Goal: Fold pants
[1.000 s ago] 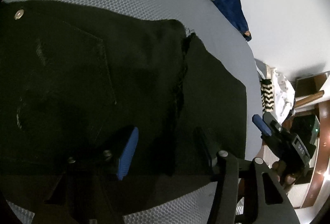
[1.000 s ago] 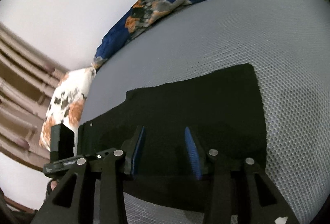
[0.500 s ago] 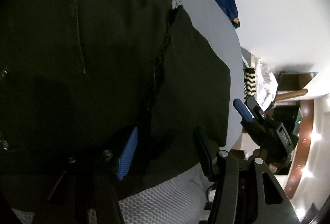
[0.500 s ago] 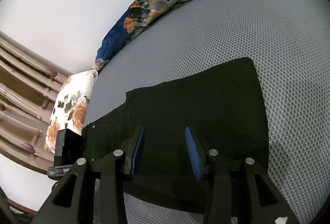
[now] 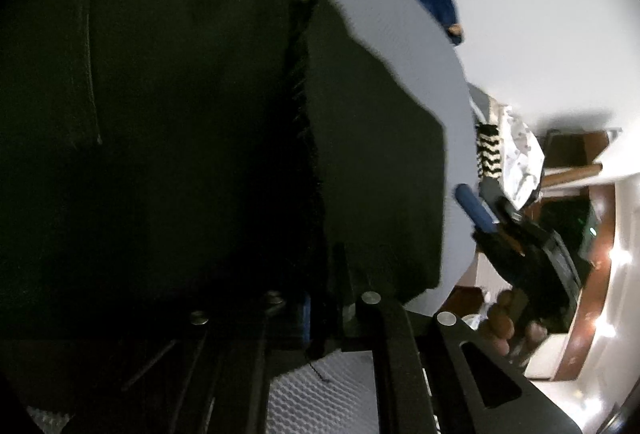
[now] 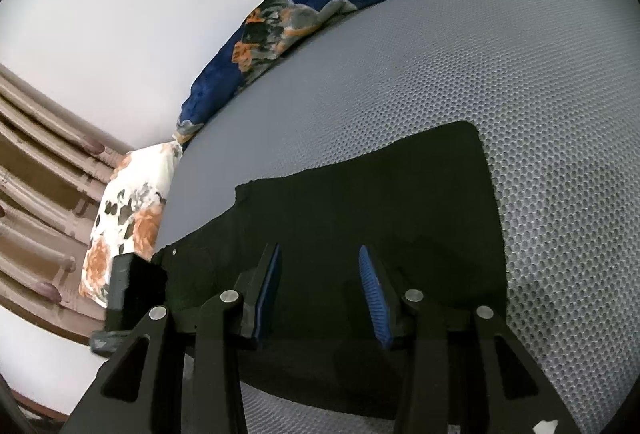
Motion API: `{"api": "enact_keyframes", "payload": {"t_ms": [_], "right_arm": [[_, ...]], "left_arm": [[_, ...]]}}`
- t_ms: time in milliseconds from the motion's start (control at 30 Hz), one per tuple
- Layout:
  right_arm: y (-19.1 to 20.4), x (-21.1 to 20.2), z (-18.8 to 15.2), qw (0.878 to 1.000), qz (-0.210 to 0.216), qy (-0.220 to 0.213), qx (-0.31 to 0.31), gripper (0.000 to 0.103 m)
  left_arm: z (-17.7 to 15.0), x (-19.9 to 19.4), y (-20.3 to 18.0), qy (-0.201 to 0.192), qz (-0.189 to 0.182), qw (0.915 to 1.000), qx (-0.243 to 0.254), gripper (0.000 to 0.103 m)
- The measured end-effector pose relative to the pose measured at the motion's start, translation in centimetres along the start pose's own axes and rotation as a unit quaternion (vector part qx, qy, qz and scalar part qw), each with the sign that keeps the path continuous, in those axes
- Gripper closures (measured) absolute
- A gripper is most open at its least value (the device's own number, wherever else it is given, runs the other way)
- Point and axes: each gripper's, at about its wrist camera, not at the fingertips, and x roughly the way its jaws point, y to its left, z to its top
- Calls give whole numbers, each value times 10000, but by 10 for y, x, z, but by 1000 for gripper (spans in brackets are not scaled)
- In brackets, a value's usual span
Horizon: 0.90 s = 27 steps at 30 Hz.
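Observation:
Black pants lie flat on a grey mesh bed surface. In the left wrist view my left gripper is shut on the pants' near edge, at the seam between the two legs. In the right wrist view the pants spread ahead of my right gripper, which is open just above the cloth near its front edge, holding nothing. The right gripper also shows in the left wrist view, off the pants' right edge. The left gripper's body shows at the left of the right wrist view.
A dark blue floral blanket lies along the bed's far edge by the white wall. A floral pillow sits at the far left corner. Beyond the bed's right side are a zigzag-patterned cloth and wooden furniture.
My left gripper's fingers have closed on the pants' near edge at the seam; they were open half a second ago. The right gripper has stayed open and nearly still.

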Motion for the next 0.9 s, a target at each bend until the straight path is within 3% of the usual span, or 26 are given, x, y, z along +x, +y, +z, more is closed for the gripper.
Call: {"api": "enact_keyframes", "payload": {"t_ms": [133,233,300,367,500,667,900], "right_arm": [[-4,2,-1,9999,-90,20,67,63],[-3,5,-1,9997,-227,54,9,63],[-1,10,-2,9988,-474,120,-78,62],[-2,18,-4,9961,-834,227,-178,62],[-13,33,-8,9914,-1179,543,-150,64],[-10,29,-3,9909,-1252,421,-265,62],[1,31,27,9819,-1715,89,-797,63]], "left_arm": [[-11,-22,-8,-173,5,9996,213,96],[-20,-21,1,-136,304,9989,323,96],[-22,-15,12,-91,549,9980,310,96],[-22,-7,21,-62,530,9983,237,95],[-23,-6,8,-125,858,9943,619,90],[-22,-15,-12,-518,1613,9784,1184,83],[5,-25,-43,-1247,1816,9548,1996,82]]}}
